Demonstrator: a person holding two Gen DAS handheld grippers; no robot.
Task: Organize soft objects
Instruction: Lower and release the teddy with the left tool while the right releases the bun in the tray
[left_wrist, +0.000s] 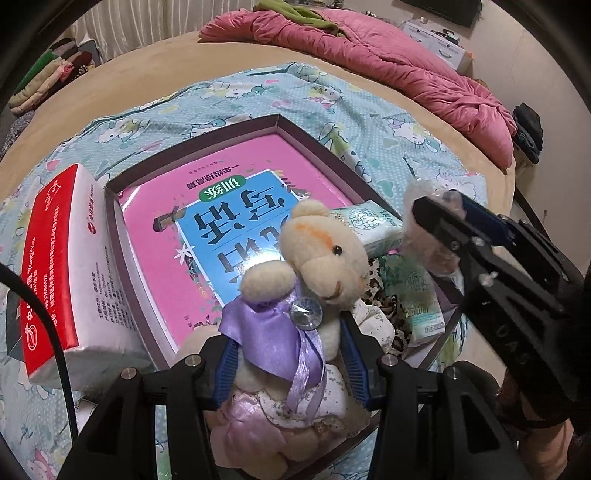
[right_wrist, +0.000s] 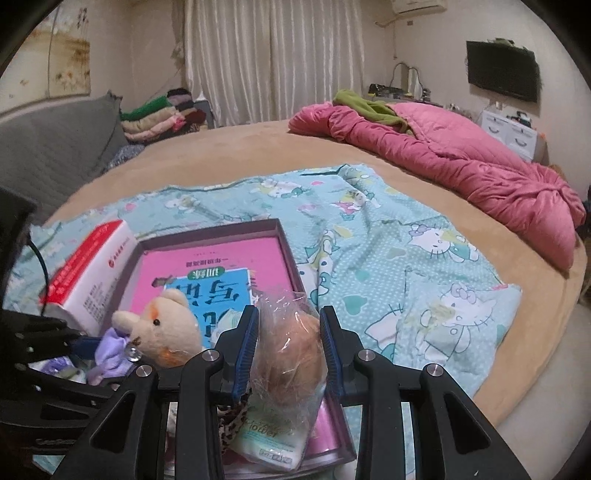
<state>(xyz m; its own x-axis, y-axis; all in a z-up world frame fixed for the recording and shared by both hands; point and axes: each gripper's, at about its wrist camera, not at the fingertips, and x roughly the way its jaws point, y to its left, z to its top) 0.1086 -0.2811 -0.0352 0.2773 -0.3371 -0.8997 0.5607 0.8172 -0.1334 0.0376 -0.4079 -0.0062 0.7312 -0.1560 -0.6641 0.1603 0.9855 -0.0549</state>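
A cream teddy bear (left_wrist: 314, 258) in a lilac satin bow sits upright between the blue pads of the left gripper (left_wrist: 291, 363), which pinch its body at the near edge of a shallow box (left_wrist: 207, 138). Its head leans over the pink book (left_wrist: 221, 206) lying in that box. To the right, the right gripper (right_wrist: 288, 354) is closed on a plastic-wrapped bun (right_wrist: 288, 350), held just above a tissue pack (right_wrist: 269, 439) at the box's near right corner. A second tissue pack (left_wrist: 369, 225) lies behind the bear's head. A red-and-white tissue box (left_wrist: 62, 266) stands against the box's left wall. Everything rests on a cartoon-cat print sheet (right_wrist: 388, 236), with a pink quilt (right_wrist: 461, 162) far right.
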